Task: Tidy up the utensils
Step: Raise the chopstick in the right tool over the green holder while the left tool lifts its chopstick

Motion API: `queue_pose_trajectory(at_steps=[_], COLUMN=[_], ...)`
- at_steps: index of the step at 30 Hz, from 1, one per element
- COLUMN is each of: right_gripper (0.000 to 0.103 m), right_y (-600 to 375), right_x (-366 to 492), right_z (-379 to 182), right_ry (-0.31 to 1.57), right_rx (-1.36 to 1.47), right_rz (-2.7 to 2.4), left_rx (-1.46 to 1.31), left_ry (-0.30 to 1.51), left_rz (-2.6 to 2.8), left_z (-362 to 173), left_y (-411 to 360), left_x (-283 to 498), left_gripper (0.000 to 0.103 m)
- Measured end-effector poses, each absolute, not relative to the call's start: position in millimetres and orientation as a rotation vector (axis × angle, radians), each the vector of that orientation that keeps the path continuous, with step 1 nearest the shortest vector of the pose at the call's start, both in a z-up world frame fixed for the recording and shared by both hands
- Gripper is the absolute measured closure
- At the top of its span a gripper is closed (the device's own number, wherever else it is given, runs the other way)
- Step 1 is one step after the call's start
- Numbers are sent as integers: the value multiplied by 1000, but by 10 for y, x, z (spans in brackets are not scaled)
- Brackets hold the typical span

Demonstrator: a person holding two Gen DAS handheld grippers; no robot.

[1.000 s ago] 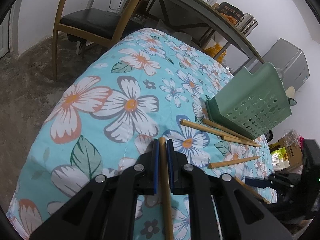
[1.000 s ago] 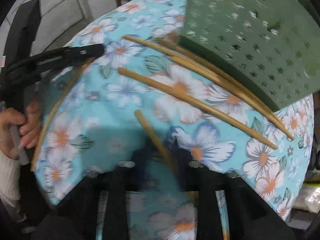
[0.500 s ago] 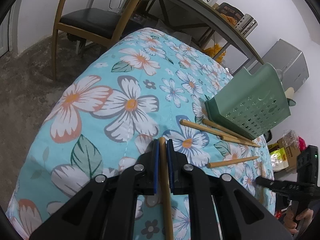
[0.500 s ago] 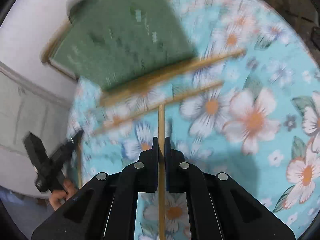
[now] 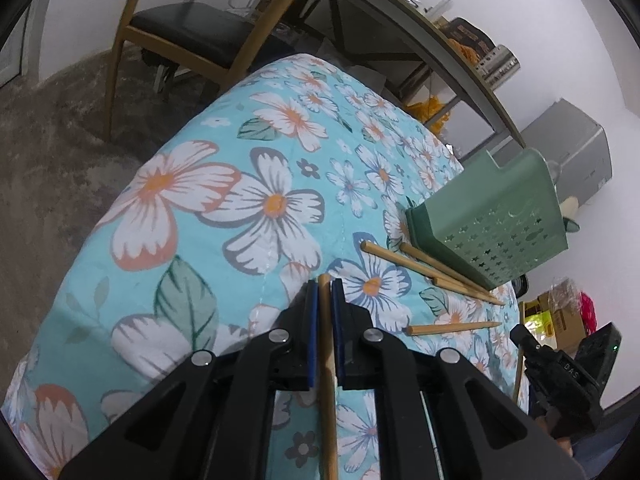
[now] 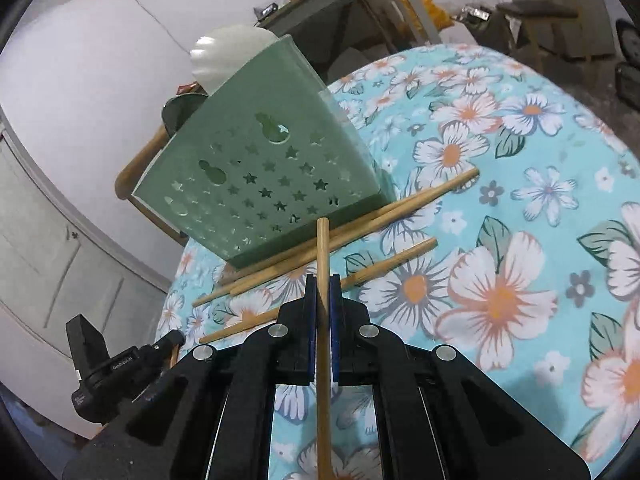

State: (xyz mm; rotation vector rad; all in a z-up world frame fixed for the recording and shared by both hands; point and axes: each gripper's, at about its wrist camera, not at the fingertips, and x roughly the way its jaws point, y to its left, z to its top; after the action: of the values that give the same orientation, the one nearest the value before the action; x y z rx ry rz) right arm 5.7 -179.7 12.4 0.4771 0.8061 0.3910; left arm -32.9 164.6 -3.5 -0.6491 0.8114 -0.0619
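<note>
Looking down both wrist cams, a fair bit was cut off. The left gripper [image 5: 325, 284] was clamped on a wooden chopstick [image 5: 327, 360], and the stick's lower end ran off the bottom edge, so its full length couldn't be seen. Same story on the right: the right gripper [image 6: 323, 280] was pinched tight on a second chopstick [image 6: 322, 248], whose tail also left the frame at the bottom. Its upper end stuck out well past the pads and crossed in front of the base of the green utensil holder [image 6: 256, 176].

That holder, a perforated one with star cutouts, was standing on the floral tablecloth [image 6: 500, 208]; what's inside it couldn't be made out from either view. Three loose chopsticks [image 6: 360, 224] lay bunched right against its base, and the holder partly hid their far ends. One more single chopstick [image 5: 452, 327] lay apart from them on the cloth, nearer the right gripper.

In the left view the holder sat off to the right, well apart from the left gripper's stick. The person's hand was only a sliver at the corner, too small to say much. A wooden chair [image 5: 180, 36] and a cluttered shelf [image 5: 460, 64] sat behind the table, contents hard to read.
</note>
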Motion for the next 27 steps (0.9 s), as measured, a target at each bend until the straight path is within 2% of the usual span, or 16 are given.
queue_pose_trajectory(at_steps=[15,27], right_gripper=[99,98], right_y=[-1913,-2005], right_x=[-117,-174], right_z=[238,487], right_ry=[810,729], right_rx=[529,578], right_rz=[439,486], left_rx=[-365,-333], left_ry=[643,529], left_rz=[66,34], left_z=[680,1185], left_y=[1100,747], left_x=[-625,-642], left_gripper=[97,97])
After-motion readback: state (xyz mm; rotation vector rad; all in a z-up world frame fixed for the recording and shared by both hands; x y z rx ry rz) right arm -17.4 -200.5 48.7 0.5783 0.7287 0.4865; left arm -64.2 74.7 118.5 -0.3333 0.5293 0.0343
